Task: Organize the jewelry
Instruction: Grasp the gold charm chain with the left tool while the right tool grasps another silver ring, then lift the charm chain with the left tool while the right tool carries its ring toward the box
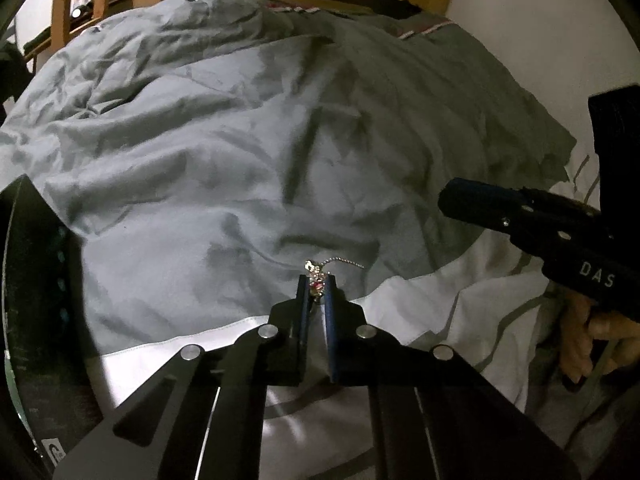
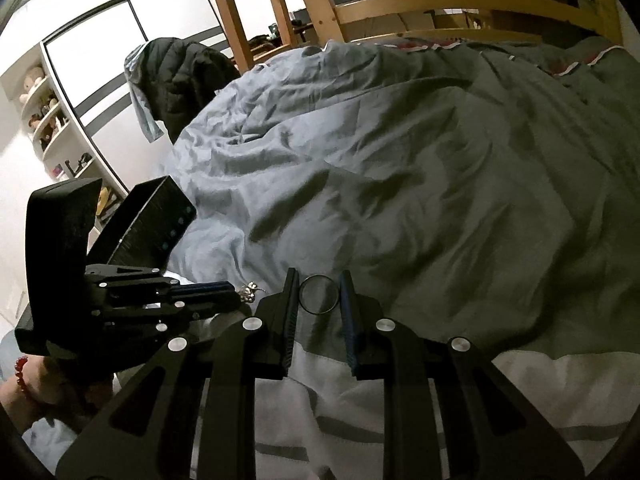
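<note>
My left gripper (image 1: 316, 282) is shut on a small silver pendant with a pink stone (image 1: 317, 269). Its thin chain (image 1: 346, 262) trails to the right over the grey duvet. In the right wrist view the same gripper (image 2: 237, 295) reaches in from the left with the silver piece (image 2: 250, 292) at its tips. My right gripper (image 2: 319, 294) is shut on a thin dark ring (image 2: 319, 310), which stands upright between the pads just above the bedding. In the left wrist view the right gripper (image 1: 445, 199) comes in from the right edge; the ring is hidden there.
A black box (image 2: 148, 216) with teal dots on its side stands open at the left of the bed, also at the left edge (image 1: 40, 280). A rumpled grey duvet (image 1: 240, 140) covers the bed, with a white striped sheet (image 2: 540, 392) in front and a wooden bed frame (image 2: 440, 4) behind. A hand with a red bead bracelet (image 2: 22, 364) holds the left gripper.
</note>
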The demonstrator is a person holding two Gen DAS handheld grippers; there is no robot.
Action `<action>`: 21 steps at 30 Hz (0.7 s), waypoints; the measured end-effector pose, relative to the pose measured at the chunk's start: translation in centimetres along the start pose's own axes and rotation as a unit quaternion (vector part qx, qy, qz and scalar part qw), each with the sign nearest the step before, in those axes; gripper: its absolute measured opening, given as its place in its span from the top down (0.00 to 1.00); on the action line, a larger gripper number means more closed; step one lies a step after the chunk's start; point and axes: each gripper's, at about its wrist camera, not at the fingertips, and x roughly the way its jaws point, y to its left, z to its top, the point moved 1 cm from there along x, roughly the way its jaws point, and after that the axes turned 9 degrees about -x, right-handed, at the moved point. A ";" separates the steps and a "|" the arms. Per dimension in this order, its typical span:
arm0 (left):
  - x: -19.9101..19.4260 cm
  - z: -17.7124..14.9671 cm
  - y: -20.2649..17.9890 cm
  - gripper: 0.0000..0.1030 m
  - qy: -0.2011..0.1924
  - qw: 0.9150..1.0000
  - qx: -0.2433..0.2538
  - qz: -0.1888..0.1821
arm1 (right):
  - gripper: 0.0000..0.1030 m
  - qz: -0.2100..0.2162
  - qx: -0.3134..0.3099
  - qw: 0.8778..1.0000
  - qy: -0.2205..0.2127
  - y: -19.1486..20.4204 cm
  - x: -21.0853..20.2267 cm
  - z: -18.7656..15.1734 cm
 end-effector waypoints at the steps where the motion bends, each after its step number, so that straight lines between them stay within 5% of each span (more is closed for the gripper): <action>1: -0.2 0.2 0.1 0.93 -0.004 1.000 -0.004 -0.002 | 0.80 0.001 0.002 1.000 -0.002 -0.1 -0.1 0.0; 9: -0.9 0.2 0.4 0.93 -0.008 1.000 -0.017 -0.023 | 0.80 0.002 0.008 1.000 -0.002 -0.3 -0.3 0.0; 11: -0.2 0.3 -0.2 0.81 -0.001 1.000 -0.001 -0.019 | 0.80 0.002 0.009 1.000 -0.001 -0.3 -0.4 -0.1; 13: 0.3 0.2 -0.8 0.45 -0.002 1.000 0.014 -0.009 | 0.80 0.002 0.009 1.000 -0.001 -0.3 -0.3 -0.1; 14: 0.4 0.1 -1.0 0.42 -0.002 1.000 0.020 -0.003 | 0.80 0.002 0.009 1.000 0.000 -0.3 -0.3 -0.1; 17: 1.1 -0.2 -1.2 0.44 0.006 1.000 0.028 -0.002 | 0.80 0.001 0.008 1.000 -0.001 -0.3 -0.3 -0.1; 18: 1.2 -0.2 -1.0 0.51 0.009 1.000 0.026 -0.005 | 0.80 0.002 0.009 1.000 -0.001 -0.3 -0.3 -0.1; 19: 1.3 -0.2 -0.8 0.69 0.010 1.000 0.023 -0.006 | 0.80 0.001 0.009 1.000 0.000 -0.3 -0.3 -0.1; 21: 1.2 -0.2 -0.5 0.78 0.012 1.000 0.013 -0.007 | 0.80 0.001 0.009 1.000 0.000 -0.3 -0.3 -0.1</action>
